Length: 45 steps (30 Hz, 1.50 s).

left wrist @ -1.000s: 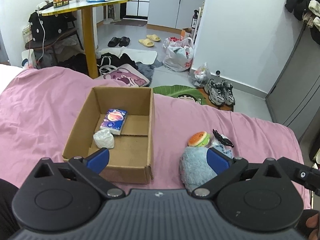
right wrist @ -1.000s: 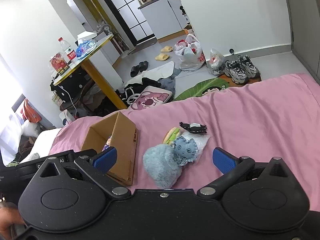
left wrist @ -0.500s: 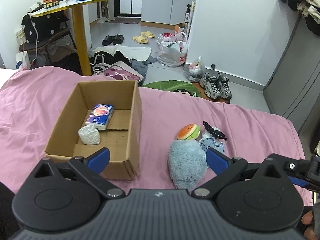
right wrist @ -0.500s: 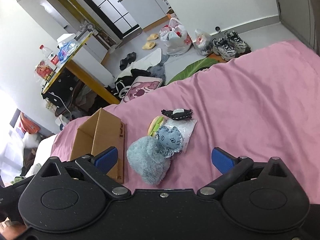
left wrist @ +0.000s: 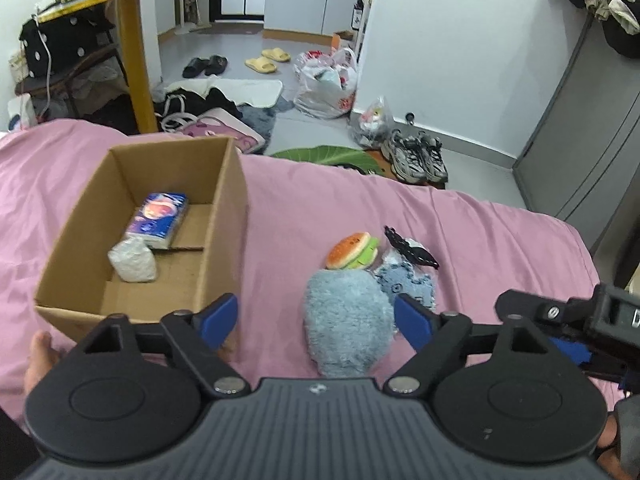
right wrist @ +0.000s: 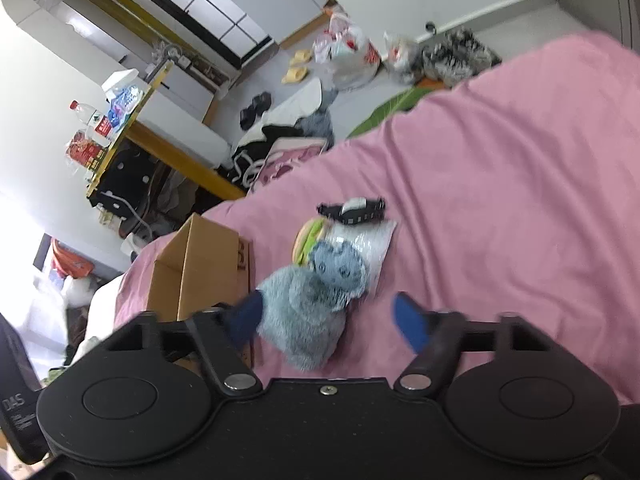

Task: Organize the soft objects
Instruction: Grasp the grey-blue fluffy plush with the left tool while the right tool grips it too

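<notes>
Left gripper [left wrist: 316,320]: its jaws have just been closing and stand partly apart. The fluffy toy [left wrist: 348,320] lies between the blue pads. Its right side is at the right pad [left wrist: 412,322], but contact cannot be made out. The left pad is clear of it, in front of the box's near corner.
Right gripper [right wrist: 326,320]: its jaws have also just been closing. The left pad [right wrist: 244,318] is blurred and sits at the toy's [right wrist: 304,312] edge; whether it presses cannot be told. The right pad stands apart from the toy, over bare sheet.
Fluffy toy: a grey-blue plush lying on the pink sheet [left wrist: 460,220], just right of the box. Its near end is cut off by the gripper bodies in both views.
Small things behind it: a burger plush [left wrist: 352,250], a blue plush in a clear bag [left wrist: 408,280] and a black clip [left wrist: 410,248], all crowded against each other.
Box [left wrist: 236,216]: open cardboard, on the sheet. Inside lie a tissue pack [left wrist: 158,220] and a white wad [left wrist: 132,260], touching. The right wrist view shows only its outer side.
Person: a bit of hand [left wrist: 38,360] at the left edge, mostly hidden.
Blur: the right wrist view is smeared, so fine detail there is lost.
</notes>
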Available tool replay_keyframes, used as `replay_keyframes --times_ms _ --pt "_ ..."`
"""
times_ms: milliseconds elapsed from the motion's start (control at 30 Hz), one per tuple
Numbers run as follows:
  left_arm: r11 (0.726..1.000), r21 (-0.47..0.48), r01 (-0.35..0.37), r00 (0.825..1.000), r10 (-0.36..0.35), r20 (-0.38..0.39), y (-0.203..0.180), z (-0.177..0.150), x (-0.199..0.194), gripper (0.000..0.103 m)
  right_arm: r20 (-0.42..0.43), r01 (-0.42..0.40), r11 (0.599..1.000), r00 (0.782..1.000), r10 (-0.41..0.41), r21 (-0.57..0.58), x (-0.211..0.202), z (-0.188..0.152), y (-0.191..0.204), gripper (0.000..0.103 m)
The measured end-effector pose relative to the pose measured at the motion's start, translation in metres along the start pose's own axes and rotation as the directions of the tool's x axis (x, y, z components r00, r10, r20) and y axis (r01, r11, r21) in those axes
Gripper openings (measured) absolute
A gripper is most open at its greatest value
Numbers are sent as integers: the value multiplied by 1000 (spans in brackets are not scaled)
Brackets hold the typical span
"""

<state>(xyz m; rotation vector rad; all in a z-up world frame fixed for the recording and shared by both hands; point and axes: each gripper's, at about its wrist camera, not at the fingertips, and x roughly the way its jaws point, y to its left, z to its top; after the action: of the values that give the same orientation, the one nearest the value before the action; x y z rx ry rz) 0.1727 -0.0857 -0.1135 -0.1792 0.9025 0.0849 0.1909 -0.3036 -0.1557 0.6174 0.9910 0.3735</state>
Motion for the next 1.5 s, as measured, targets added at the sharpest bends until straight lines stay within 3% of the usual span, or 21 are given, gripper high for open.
replay_keyframes --times_ms 100,200,633,1033,1367,1500 --pt "1000 -13 13 1000 -13 -20 -2 -2 9 60 -24 -13 999 1000 14 32 5 2 -5 56" --pt "1000 -15 23 999 -24 -46 -6 -5 18 50 -35 -16 999 999 18 46 9 3 -6 56" --pt "998 -22 62 993 -64 -101 -25 -8 53 47 -90 -16 994 996 26 108 34 11 -21 56" --pt "1000 -16 -23 991 21 -131 -16 -9 73 48 -149 -11 994 988 27 112 60 14 -20 56" --pt "998 -64 -28 989 19 -147 0 -10 77 47 -193 -69 991 977 89 111 73 12 -12 57" --pt "996 -94 -9 991 -4 -135 6 -10 72 36 -193 -75 991 977 95 109 71 11 -10 56"
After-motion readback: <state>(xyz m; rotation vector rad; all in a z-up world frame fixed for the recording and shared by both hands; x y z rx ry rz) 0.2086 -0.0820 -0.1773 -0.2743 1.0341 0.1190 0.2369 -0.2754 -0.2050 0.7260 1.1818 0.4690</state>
